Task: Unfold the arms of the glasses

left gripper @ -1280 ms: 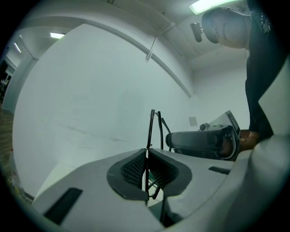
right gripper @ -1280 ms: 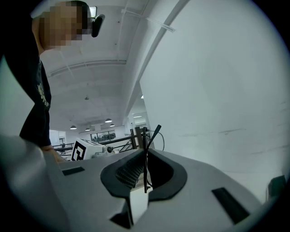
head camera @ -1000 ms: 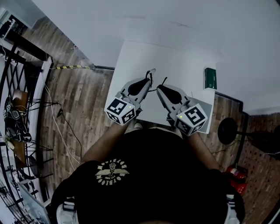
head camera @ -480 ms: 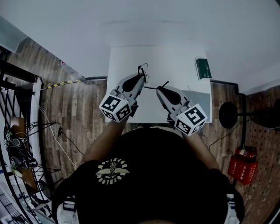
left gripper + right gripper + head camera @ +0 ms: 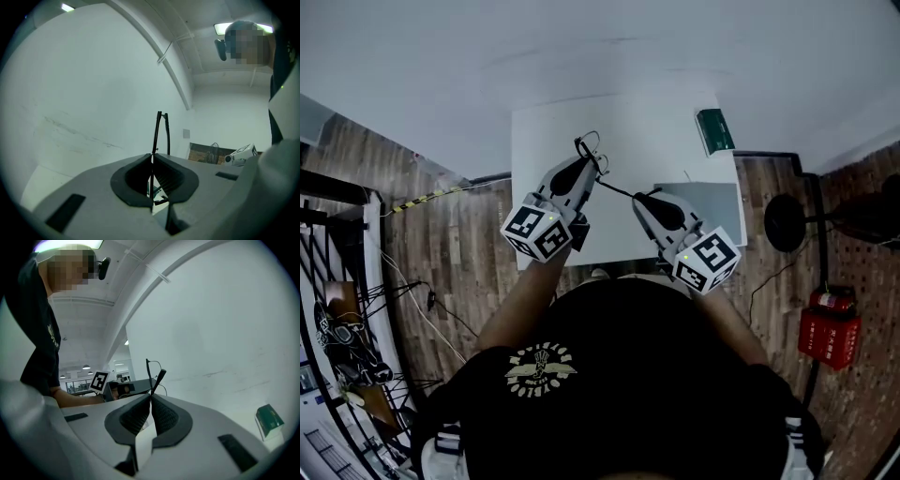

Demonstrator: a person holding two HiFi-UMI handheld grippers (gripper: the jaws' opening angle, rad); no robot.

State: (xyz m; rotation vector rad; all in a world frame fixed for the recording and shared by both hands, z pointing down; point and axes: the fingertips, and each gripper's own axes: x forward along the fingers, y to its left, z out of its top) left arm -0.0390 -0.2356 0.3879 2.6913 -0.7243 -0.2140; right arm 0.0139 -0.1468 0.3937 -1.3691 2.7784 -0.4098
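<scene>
Thin black-framed glasses (image 5: pixel 592 150) hang above the white table (image 5: pixel 661 141), held between both grippers. My left gripper (image 5: pixel 589 162) is shut on the frame, and in the left gripper view the thin black frame (image 5: pixel 159 131) sticks up out of the closed gripper (image 5: pixel 152 154). My right gripper (image 5: pixel 635 197) is shut on the end of one glasses arm (image 5: pixel 617 187), which stretches straight from the frame to its tips. In the right gripper view the arm's end (image 5: pixel 158 378) pokes up from the closed gripper (image 5: pixel 151 397), with the left gripper beyond it.
A small green box (image 5: pixel 712 129) lies at the table's far right corner, also in the right gripper view (image 5: pixel 268 420). A grey mat (image 5: pixel 712 202) covers the table's near right part. A black round stand base (image 5: pixel 783 223) and a red case (image 5: pixel 828 328) are on the wooden floor at right.
The two grippers have drawn apart: the left one went up and left with the frame, the right one slid slightly right and down. The glasses arm now spans a wider gap.
</scene>
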